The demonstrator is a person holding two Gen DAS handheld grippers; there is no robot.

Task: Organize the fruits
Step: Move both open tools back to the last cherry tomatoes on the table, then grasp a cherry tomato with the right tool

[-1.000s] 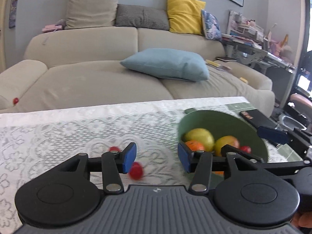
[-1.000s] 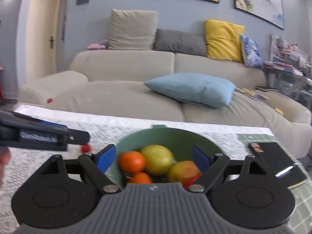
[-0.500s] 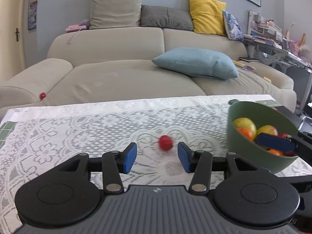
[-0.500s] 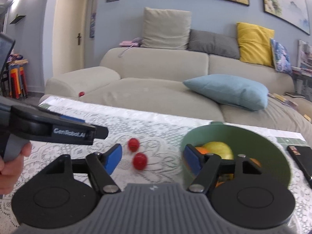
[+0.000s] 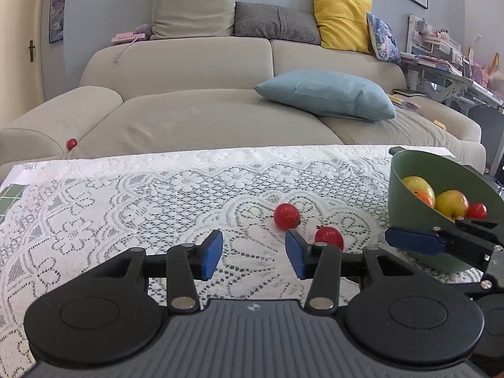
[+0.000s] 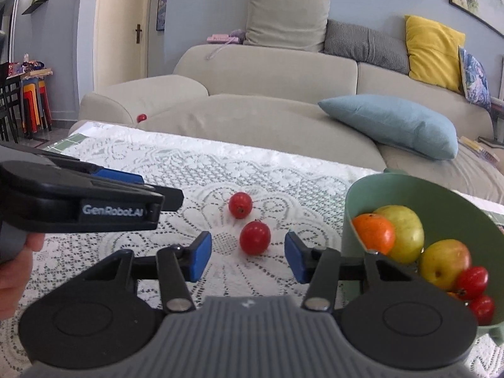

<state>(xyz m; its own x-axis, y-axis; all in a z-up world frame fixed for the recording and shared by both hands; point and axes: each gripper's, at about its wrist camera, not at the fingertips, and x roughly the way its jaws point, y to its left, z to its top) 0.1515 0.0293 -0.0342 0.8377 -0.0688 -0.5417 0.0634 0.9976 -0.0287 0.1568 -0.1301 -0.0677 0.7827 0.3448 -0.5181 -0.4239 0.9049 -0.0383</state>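
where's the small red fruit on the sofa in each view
Left wrist view: the small red fruit lies far left, in the crease by the sofa's left armrest, beyond the table's far edge.
Right wrist view: the same fruit sits left of centre, in the same crease beside the armrest.
Shared landmark: the light blue cushion on the sofa seat, well to the fruit's right in both.
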